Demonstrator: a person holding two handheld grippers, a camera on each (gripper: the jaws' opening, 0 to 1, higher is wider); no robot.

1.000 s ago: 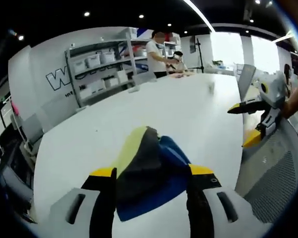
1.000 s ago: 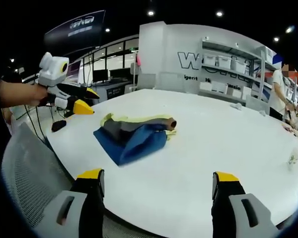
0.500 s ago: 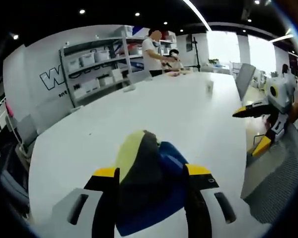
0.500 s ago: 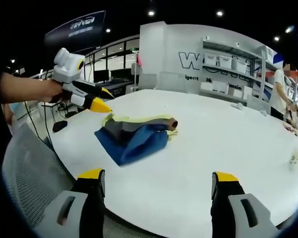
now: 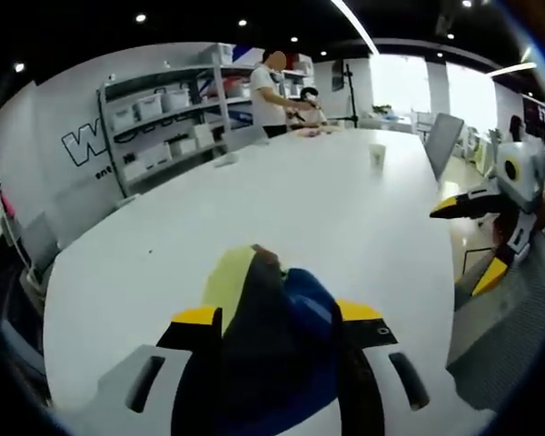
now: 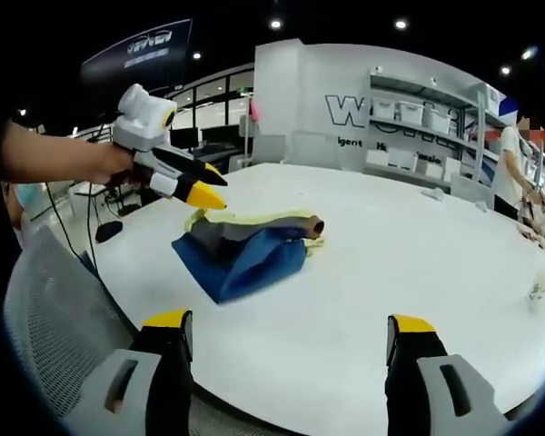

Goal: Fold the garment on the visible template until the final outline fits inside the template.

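A lab or showroom: storage shelves (image 6: 418, 123) (bins stacked), long white table (image 6: 418, 272).

At the centre of the right gripper view a soft matt cloth garment (image 6: 245, 247) in blue, grey and yellow lies rumpled on a smooth white table (image 6: 418, 263) with a faint sheen, while a grey mesh chair back (image 6: 59, 313) at lower left looks coarse.

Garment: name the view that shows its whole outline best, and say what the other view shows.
The right gripper view: the garment lies whole and unobstructed on the white table. In the left gripper view the garment sits close between that gripper's jaws, which hide its sides.
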